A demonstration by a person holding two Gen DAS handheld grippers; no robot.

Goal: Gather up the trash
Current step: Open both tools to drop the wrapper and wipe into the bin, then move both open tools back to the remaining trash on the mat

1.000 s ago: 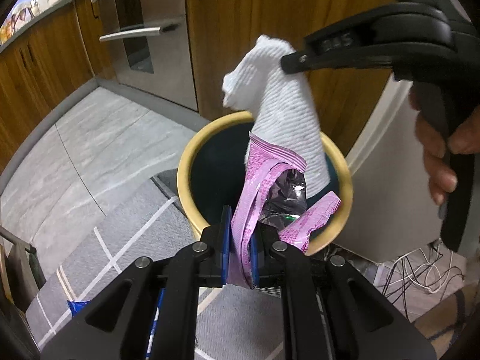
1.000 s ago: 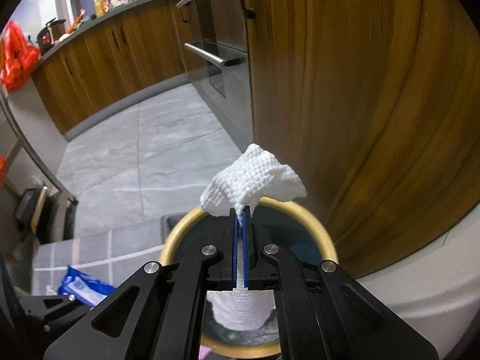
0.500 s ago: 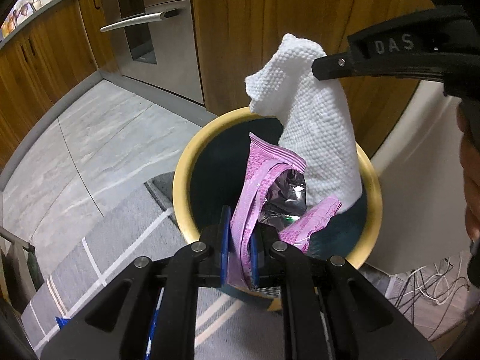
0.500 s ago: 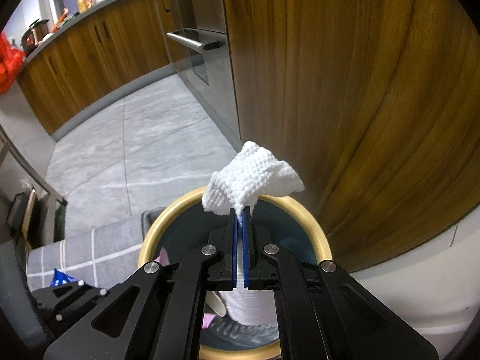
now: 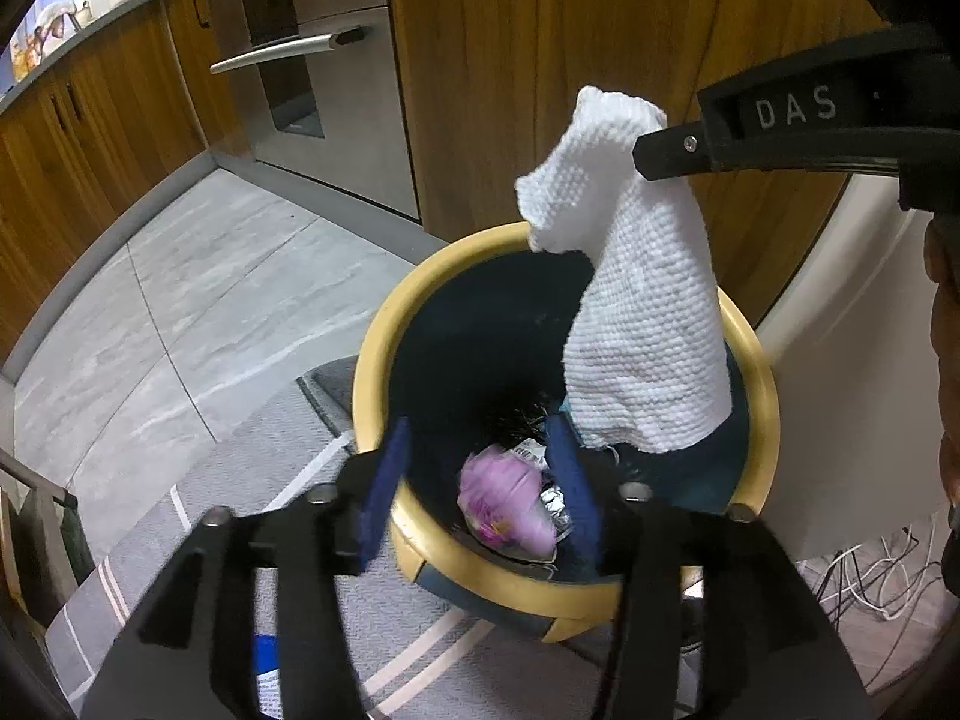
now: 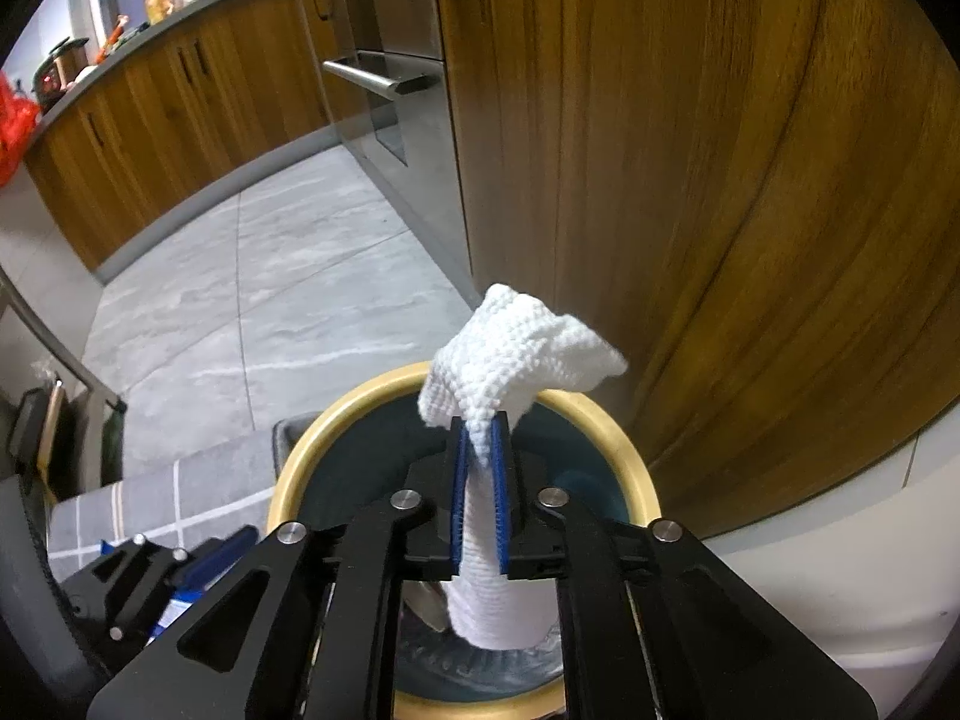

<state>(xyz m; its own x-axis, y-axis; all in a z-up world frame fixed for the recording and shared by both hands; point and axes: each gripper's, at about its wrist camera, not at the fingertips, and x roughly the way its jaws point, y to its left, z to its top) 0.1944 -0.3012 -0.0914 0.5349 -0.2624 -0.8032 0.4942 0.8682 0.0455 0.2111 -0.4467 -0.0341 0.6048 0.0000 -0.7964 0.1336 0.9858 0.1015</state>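
Note:
A round bin with a yellow rim and dark inside stands on the floor; it also shows in the right wrist view. My left gripper is open over the bin's near rim. A pink foil wrapper lies blurred inside the bin below it. My right gripper is shut on a white paper towel, which hangs down into the bin. In the left wrist view the towel hangs from the right gripper's fingers above the bin.
Wooden cabinets and a steel oven front stand close behind the bin. A grey striped rug lies under it on the grey tile floor. A white appliance with loose cables is at the right. A blue packet lies on the rug.
My left gripper has opened and the pink wrapper has dropped into the bin. Both grippers have moved closer over the bin. The right gripper still holds the towel.

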